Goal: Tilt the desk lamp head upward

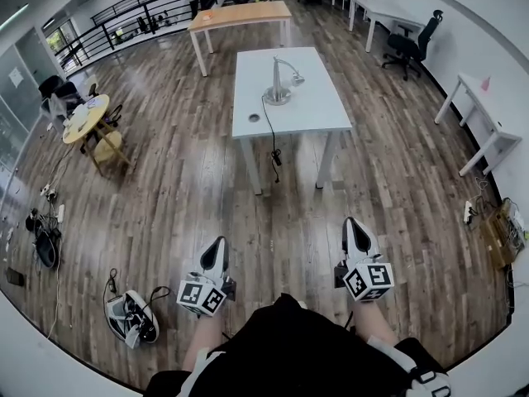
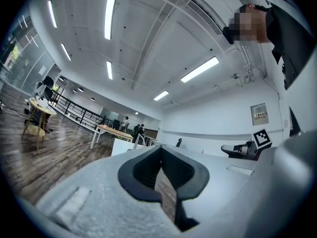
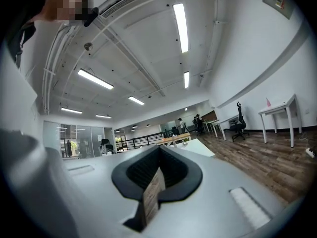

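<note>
Head view, desk lamp (image 1: 277, 89) on table (image 1: 318, 110), left tongs (image 1: 219, 241), right tongs (image 1: 352, 222) closed

A white table (image 1: 318, 116) stands mid-floor, a wooden table (image 1: 240, 15) beyond it. Round table (image 1: 83, 119) left, shoes (image 1: 132, 318) near left, chair (image 1: 410, 46) far right.

Open-plan office: white desks (image 1: 318, 110), swivel chair (image 1: 409, 44), ceiling strip lights (image 2: 110, 15), plank floor (image 1: 165, 180).
</note>
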